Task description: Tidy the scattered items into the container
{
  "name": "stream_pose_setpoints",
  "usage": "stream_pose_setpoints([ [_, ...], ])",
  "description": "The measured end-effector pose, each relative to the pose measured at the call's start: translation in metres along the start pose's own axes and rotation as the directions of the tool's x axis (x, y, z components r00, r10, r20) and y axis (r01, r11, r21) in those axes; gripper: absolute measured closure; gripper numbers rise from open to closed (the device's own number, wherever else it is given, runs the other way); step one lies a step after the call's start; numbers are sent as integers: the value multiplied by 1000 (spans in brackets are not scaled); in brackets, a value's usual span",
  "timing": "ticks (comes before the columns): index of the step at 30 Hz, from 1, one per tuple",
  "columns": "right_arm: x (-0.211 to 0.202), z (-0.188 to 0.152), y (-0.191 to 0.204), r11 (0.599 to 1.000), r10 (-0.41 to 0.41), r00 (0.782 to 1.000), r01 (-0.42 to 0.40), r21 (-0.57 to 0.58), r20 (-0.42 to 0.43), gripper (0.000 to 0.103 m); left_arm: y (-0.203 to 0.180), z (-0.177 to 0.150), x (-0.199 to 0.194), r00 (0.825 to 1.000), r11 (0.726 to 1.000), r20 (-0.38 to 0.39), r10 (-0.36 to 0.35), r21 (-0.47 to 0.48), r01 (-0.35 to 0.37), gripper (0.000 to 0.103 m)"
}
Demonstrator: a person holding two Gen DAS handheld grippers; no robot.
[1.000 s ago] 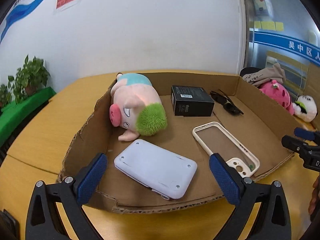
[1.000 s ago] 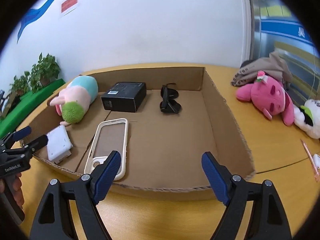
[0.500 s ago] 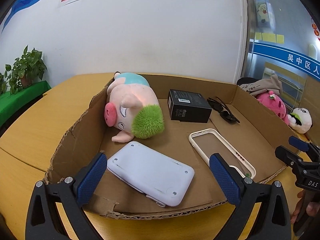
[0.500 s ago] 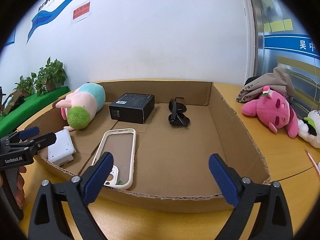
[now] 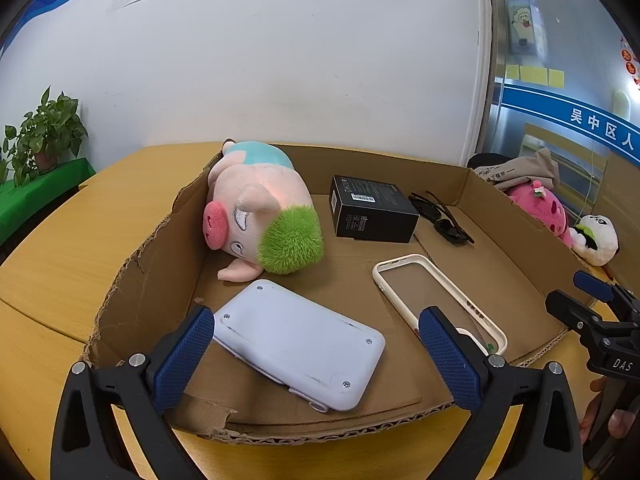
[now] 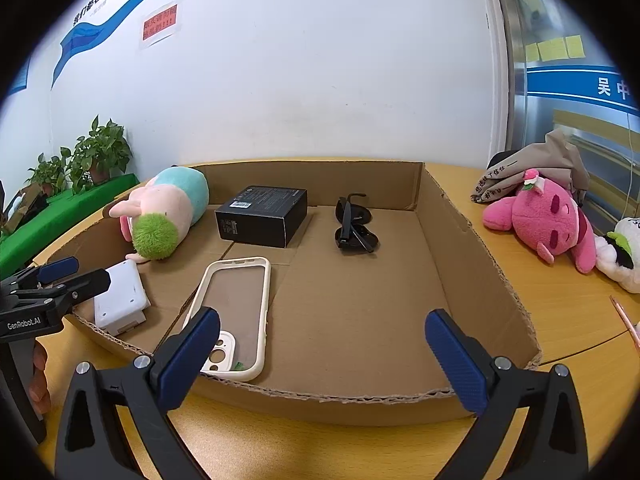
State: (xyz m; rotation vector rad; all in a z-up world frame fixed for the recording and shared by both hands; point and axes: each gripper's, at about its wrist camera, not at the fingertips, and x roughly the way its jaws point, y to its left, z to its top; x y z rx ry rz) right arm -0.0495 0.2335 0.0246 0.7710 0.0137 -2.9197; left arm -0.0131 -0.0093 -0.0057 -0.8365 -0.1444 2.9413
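A shallow cardboard box (image 5: 144,280) (image 6: 476,248) lies on the wooden table. In it are a pig plush (image 5: 260,216) (image 6: 164,212), a black box (image 5: 372,210) (image 6: 260,216), sunglasses (image 5: 444,220) (image 6: 354,228), a white phone case (image 5: 436,296) (image 6: 236,304) and a white flat device (image 5: 296,340) (image 6: 120,300). My left gripper (image 5: 316,356) is open and empty at the box's near left edge. My right gripper (image 6: 320,356) is open and empty at the near right edge. Each gripper shows in the other's view, the right one (image 5: 592,304) and the left one (image 6: 60,280).
A pink plush (image 6: 548,220) (image 5: 540,208), a white panda plush (image 6: 620,248) (image 5: 596,238) and a folded beige cloth (image 6: 536,168) lie on the table right of the box. Potted plants (image 6: 100,152) stand at the far left by the white wall.
Both grippers have tilted up and drawn back slightly from the box. They stay open and empty. The items in the box have not moved.
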Motion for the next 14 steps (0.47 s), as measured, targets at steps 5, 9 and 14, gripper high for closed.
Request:
stream_pose_setpoints([
  [5,0,0,0,1000,-6,1000,6,2,0,1,0,0,0,1000,1000,-1,-1,-1,1,0],
  [9,0,1,0,1000,-10,1000,10,2,-1,1,-1,0,0,1000,1000,-1,-2,-1,2,0],
  [14,0,1,-1,1000,-12,1000,12,1,-1,1,-1,-1,0,1000,1000,-2,-1,0,1,0],
])
